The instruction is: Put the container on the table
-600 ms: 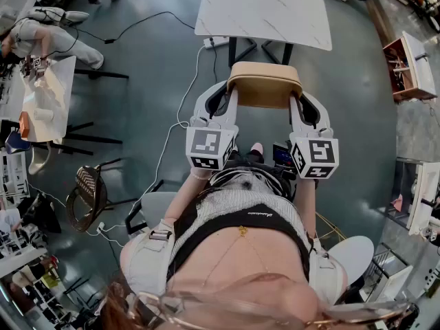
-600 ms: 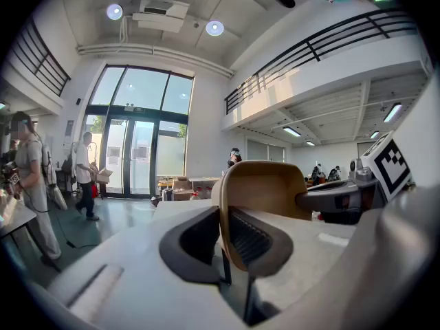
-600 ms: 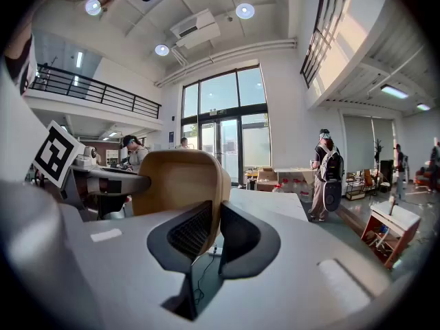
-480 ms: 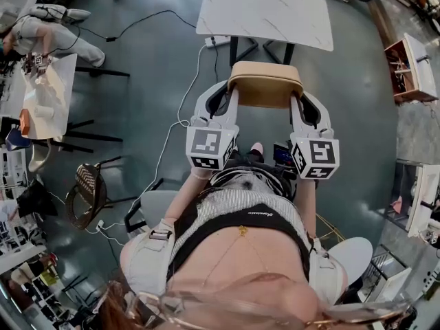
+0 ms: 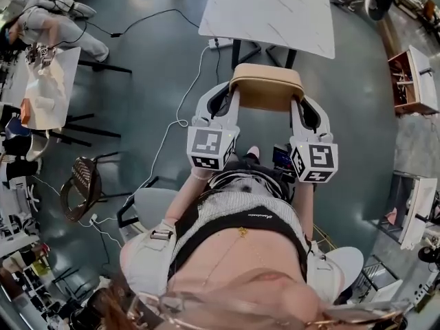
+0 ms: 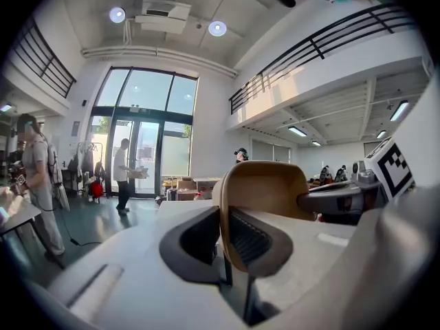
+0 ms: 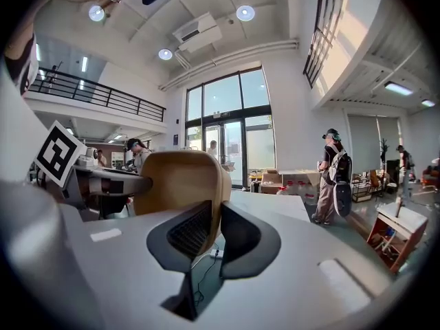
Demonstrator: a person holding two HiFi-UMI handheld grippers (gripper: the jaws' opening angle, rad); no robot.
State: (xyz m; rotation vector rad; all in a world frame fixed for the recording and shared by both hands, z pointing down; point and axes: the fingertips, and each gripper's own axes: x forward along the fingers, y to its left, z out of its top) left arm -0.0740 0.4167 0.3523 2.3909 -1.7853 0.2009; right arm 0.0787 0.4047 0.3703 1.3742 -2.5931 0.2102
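In the head view a tan, rounded container (image 5: 267,86) hangs above the grey floor, just short of the white marble table (image 5: 268,9). My left gripper (image 5: 230,93) is shut on its left wall and my right gripper (image 5: 296,100) is shut on its right wall. The left gripper view shows the container (image 6: 265,188) with its rim pinched between the dark pads of the left gripper (image 6: 225,236). The right gripper view shows the container (image 7: 180,181) clamped the same way by the right gripper (image 7: 214,231). The container's inside is hidden.
A power strip (image 5: 210,43) and cables lie on the floor under the table's near edge. A dark chair (image 5: 77,188) and a second table (image 5: 49,88) with a person (image 5: 48,19) stand at the left. Open shelving (image 5: 412,71) is at the right.
The marble table sits slightly lower and nearer in the head view, and the container has edged towards it. Both grippers keep their hold.
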